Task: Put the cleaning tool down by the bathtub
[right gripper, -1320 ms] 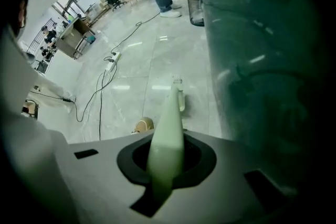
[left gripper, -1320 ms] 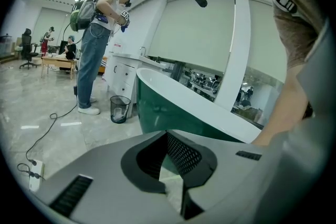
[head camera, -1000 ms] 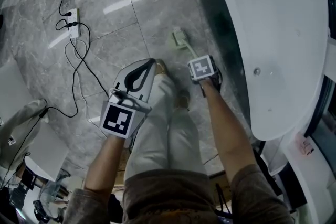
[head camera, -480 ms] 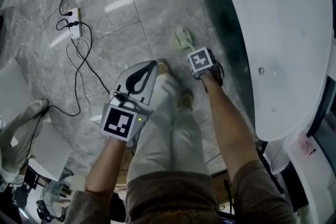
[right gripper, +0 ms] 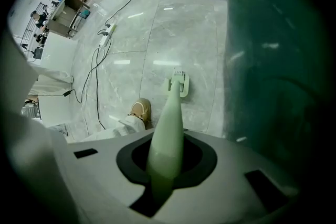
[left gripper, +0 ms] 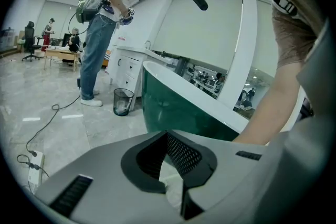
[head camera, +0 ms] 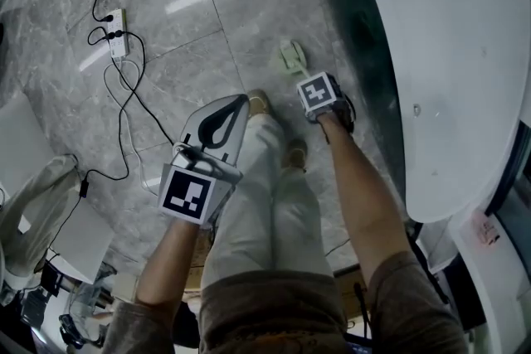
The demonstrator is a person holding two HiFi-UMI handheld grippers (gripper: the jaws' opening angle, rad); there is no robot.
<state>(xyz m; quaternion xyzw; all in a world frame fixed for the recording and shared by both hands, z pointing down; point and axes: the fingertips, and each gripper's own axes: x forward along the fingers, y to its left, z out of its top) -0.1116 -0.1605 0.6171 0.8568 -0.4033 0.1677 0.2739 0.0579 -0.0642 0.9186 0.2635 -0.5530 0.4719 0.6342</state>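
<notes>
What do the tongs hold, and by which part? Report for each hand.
Right tongs: the cleaning tool, by the thick end of its handle, brush head on the floor; the jaws are opening. Left tongs: shut, empty.

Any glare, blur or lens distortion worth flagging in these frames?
Head view: ceiling-light streaks glare on the glossy floor, otherwise sharp. Left gripper view: strong fisheye bend, black vignette corners, bathtub rim bowed. Right gripper view: same vignette; cleaning tool handle soft near the lens, its head sharper; bathtub side dark, little detail.
</notes>
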